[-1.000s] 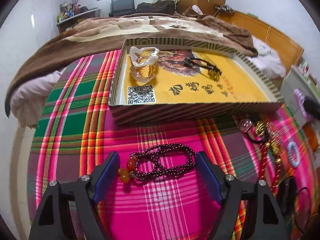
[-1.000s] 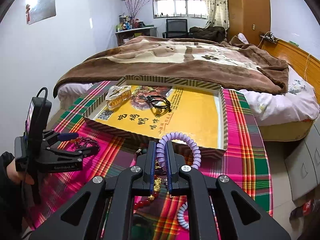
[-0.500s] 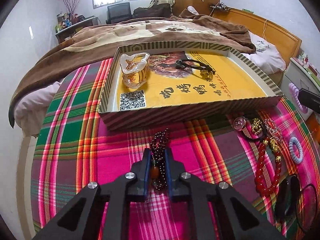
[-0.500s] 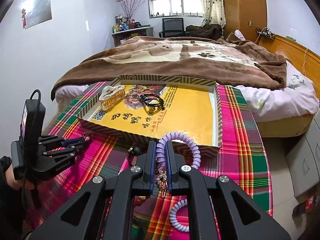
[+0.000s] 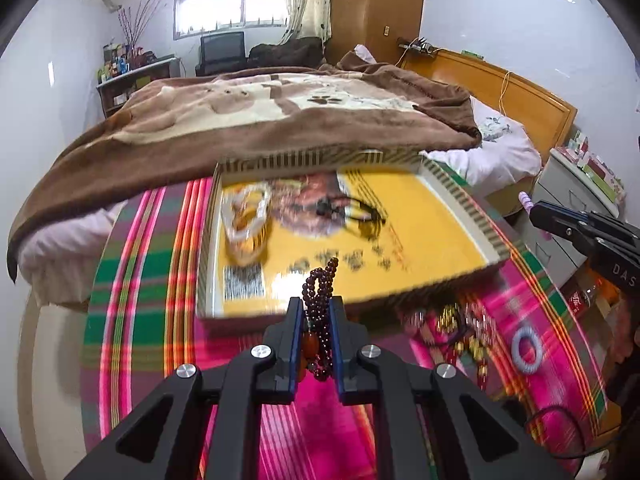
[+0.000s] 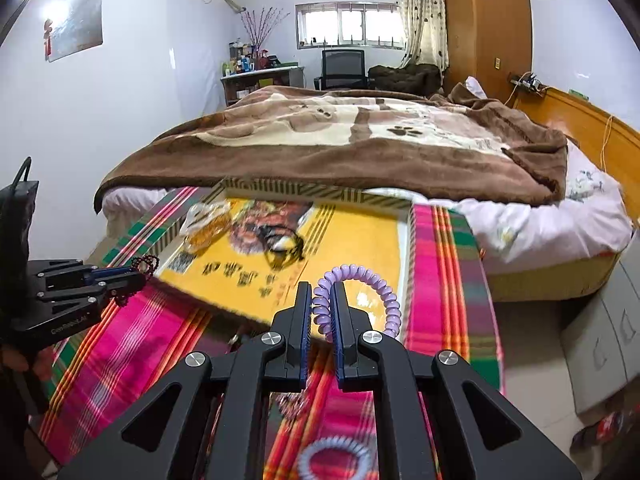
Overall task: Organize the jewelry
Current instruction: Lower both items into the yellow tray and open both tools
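My left gripper is shut on a dark red bead bracelet with an orange bead, lifted off the plaid cloth in front of the striped tray. The same left gripper shows at the left of the right wrist view, beads poking out of its tip. My right gripper is shut on a purple coil hair tie, held above the tray's near right corner. In the tray lie a clear and amber bangle bundle and a black cord piece.
A heap of gold and red bead jewelry and a pale coil ring lie on the cloth at the right. Another pale coil ring lies below my right gripper. A bed with a brown blanket stands behind the table.
My left gripper shut on the bead bracelet and lifted it off the cloth toward the tray. My right gripper carried the purple coil tie forward over the tray's near edge.
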Demonstrator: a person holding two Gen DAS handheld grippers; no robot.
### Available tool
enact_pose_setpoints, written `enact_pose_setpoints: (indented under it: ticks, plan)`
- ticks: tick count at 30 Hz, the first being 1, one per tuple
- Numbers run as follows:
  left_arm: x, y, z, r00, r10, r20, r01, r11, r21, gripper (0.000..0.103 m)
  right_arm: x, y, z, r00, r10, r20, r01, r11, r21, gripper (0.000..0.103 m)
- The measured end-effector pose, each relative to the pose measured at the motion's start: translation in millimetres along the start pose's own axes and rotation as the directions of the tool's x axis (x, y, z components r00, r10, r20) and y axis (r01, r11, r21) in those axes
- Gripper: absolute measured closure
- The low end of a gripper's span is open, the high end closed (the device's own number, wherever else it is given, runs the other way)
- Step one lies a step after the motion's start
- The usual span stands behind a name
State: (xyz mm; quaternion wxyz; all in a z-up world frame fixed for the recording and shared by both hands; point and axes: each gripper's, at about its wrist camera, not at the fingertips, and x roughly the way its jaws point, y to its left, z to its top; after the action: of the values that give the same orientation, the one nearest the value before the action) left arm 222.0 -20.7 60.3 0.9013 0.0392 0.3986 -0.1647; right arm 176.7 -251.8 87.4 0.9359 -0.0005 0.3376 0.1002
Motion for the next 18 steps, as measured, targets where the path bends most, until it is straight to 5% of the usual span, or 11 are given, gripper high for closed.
enact_pose_setpoints:
  ticks: [18]
  plan:
    - [111.1,1.3,51.8,0.995,-0.017,-0.096,0.012,0.999,-0.053,0.090,137.3,-51.1,51.0,0.989,0.048,-0.141,-0.055,0.998,-0.044,0.094]
